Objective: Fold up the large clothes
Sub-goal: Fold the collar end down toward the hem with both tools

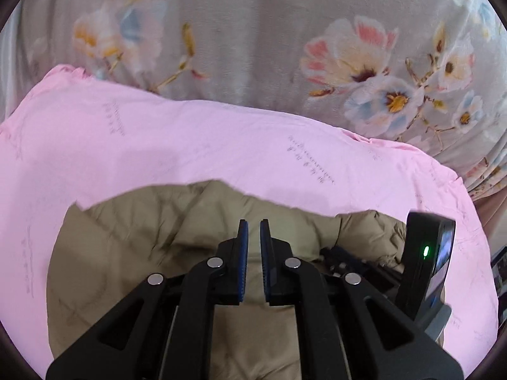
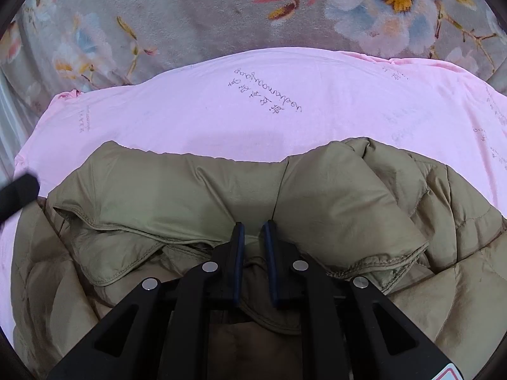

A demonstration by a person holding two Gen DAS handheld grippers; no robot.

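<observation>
Lying bunched on a pink sheet (image 2: 285, 110), which is spread over a floral blanket (image 1: 253, 31), an olive padded jacket (image 2: 332, 196) is found partly folded. In the right wrist view, 1 quilted panel is seen turned over across the garment, its stitched hem facing the camera.

The left tool (image 1: 254, 224) is held above the jacket (image 1: 142, 237); its blue pads stand a narrow gap apart and nothing is pinched between them. The right tool (image 2: 253, 226) is likewise nearly pressed together, with a slim gap; its tips sit at the folded panel, but whether cloth is pinched cannot be told. The right unit's black housing (image 1: 427, 262) is visible beside the left tool.

The step in hand is judged to be a pause between 2 folds, with a fresh hold being sought. For the next move, both tools would need spreading, an outer edge pinching, and the bulky padding carrying across evenly so the layers are not dragged.
</observation>
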